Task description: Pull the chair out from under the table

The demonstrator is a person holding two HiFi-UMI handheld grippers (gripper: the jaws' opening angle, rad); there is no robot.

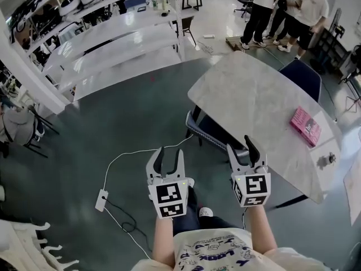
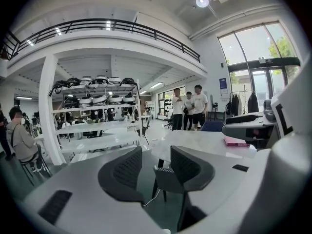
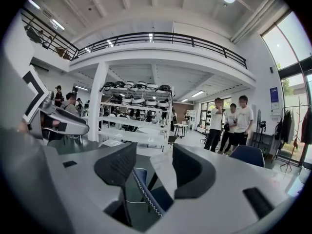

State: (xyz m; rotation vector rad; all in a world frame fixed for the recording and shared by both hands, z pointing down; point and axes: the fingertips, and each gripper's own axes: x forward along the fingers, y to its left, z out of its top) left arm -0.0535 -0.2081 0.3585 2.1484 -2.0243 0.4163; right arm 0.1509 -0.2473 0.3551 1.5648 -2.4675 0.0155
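Note:
A dark blue chair [image 1: 210, 131] with a white-stitched edge is tucked under the near edge of the oval marble table [image 1: 254, 92]. Only its backrest shows in the head view. My left gripper [image 1: 170, 153] hangs open over the green floor, just left of the chair and short of it. My right gripper [image 1: 240, 146] is open too, its fingers over the table's near rim beside the chair back. In the left gripper view the chair [image 2: 166, 177] shows between the open jaws, some way ahead. In the right gripper view the chair [image 3: 146, 191] and the table edge sit close between the jaws.
A pink book [image 1: 306, 125] and a small dark object [image 1: 327, 160] lie on the table. A second blue chair [image 1: 304, 77] stands at its far side. A white cable and power strip [image 1: 102, 199] lie on the floor. White benches [image 1: 113, 47] and several standing people [image 1: 282, 10] are beyond.

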